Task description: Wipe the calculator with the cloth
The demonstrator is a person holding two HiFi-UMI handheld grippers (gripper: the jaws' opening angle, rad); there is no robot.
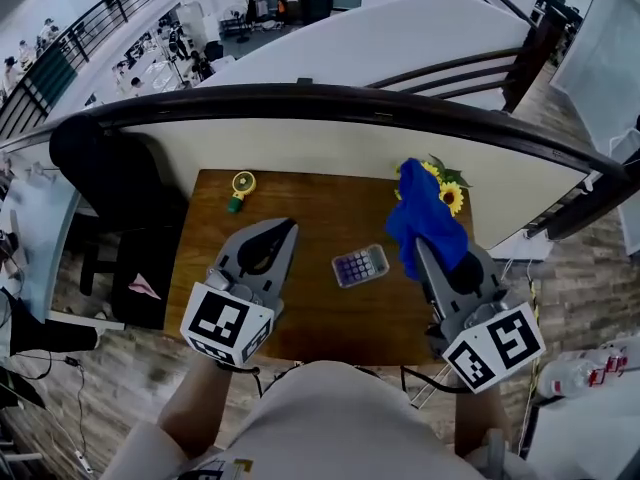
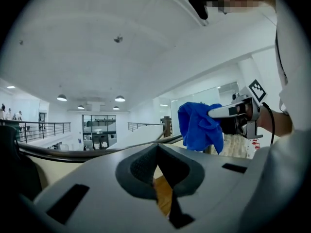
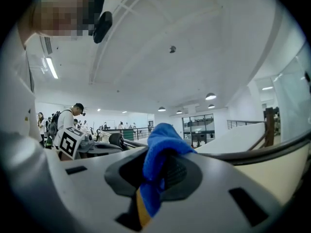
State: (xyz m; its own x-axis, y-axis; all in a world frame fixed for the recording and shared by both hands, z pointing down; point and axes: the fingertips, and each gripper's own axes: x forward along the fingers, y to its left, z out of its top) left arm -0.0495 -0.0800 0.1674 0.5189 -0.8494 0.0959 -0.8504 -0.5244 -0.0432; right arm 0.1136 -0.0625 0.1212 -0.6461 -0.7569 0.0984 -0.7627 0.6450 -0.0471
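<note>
A small calculator (image 1: 360, 265) with purple keys lies on the wooden table (image 1: 310, 313), between my two grippers. My right gripper (image 1: 420, 244) is shut on a blue cloth (image 1: 425, 218), held up above the table's right side; the cloth (image 3: 158, 166) bulges out between the jaws in the right gripper view. My left gripper (image 1: 288, 226) hovers left of the calculator with its jaws closed and nothing between them. In the left gripper view the jaws (image 2: 156, 147) meet at the tips, and the blue cloth (image 2: 199, 125) shows to the right.
A small yellow and green object (image 1: 240, 186) lies at the table's far left. Yellow sunflowers (image 1: 448, 190) stand at the far right behind the cloth. A dark curved railing (image 1: 330, 103) runs behind the table. A black chair (image 1: 110, 183) stands left of it.
</note>
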